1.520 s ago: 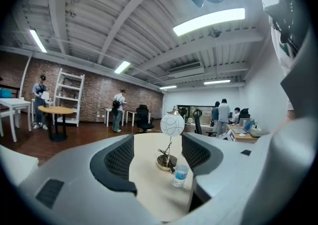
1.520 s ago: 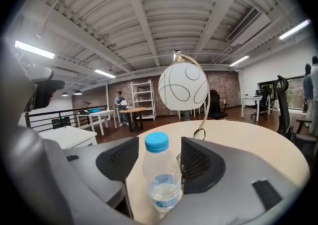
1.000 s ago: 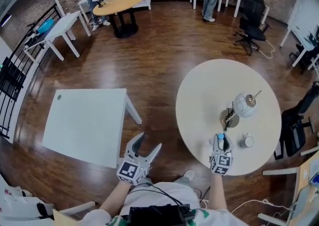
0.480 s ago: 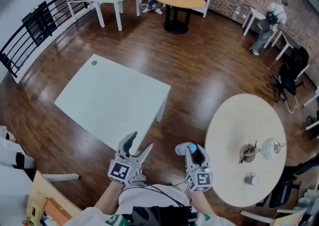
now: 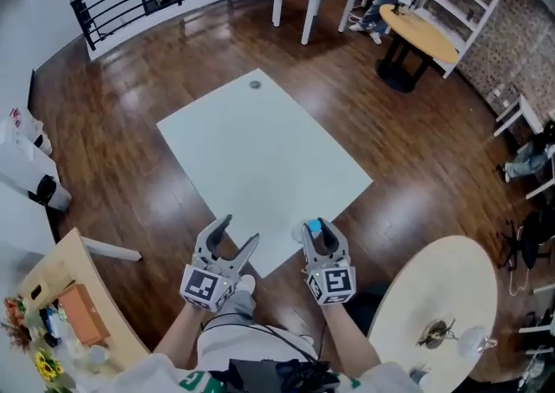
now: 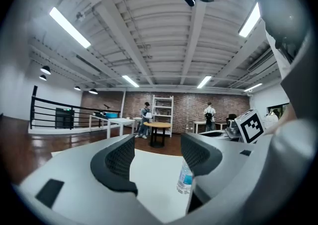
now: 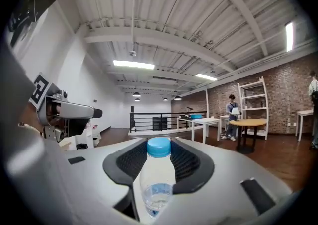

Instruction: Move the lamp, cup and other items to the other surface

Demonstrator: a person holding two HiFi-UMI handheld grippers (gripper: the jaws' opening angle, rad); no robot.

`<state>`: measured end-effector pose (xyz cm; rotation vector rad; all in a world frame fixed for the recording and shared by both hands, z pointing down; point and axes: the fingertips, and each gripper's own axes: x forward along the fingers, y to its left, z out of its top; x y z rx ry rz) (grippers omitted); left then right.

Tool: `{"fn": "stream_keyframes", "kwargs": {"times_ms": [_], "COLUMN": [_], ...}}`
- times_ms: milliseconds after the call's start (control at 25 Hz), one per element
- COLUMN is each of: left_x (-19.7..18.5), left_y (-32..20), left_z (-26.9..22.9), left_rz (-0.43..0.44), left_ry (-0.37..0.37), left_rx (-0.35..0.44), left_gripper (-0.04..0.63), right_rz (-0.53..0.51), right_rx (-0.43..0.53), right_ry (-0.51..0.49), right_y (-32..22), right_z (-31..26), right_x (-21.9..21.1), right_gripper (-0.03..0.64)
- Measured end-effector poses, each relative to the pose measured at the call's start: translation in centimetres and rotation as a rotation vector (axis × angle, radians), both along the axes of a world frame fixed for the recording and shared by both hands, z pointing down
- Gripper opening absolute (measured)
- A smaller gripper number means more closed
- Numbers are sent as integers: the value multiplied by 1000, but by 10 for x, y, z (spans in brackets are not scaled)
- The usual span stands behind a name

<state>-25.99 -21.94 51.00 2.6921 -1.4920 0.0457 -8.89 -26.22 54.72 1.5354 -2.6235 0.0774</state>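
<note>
A clear plastic bottle (image 7: 158,179) with a blue cap and a little water stands upright, clamped between the jaws of the right gripper (image 7: 160,152), at the near edge of the white square table (image 5: 260,148). The white-globed lamp (image 5: 474,343) stands on the round table (image 5: 434,278), near right.

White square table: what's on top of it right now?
Only a small round disc near the far corner lies on the white square table. The right gripper holds a blue-capped bottle over its near edge; the patch under that gripper is covered.
</note>
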Motion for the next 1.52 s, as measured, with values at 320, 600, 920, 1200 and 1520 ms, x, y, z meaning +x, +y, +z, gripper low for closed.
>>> {"fn": "stream_keyframes", "kwargs": {"times_ms": [320,600,920,1200,1520], "left_x": [-77,-141,-175,-182,-140], "left_y": [-26,-39,-63,-75,-79], "left_z": [3,20,32,34,11], "left_rz": [-149,-223,-264,-251,-165], "left_ry": [46,75,102,124,116], "left_rx": [-29,-41,-54,-61,-24], "left_gripper": [290,290,290,290,290], "right_rz": [-125,-144,-164,-145,-145], "right_rx": [-76,-172,-144,-139,-53], "right_ry": [29,53,126,119,-7], "right_y": [-114,-216,-287,-284,-243], "right_z": [43,94,92,97,36], "right_x": [-98,-181,-220,-213,-173], "right_gripper": [166,166,167,240,299]}}
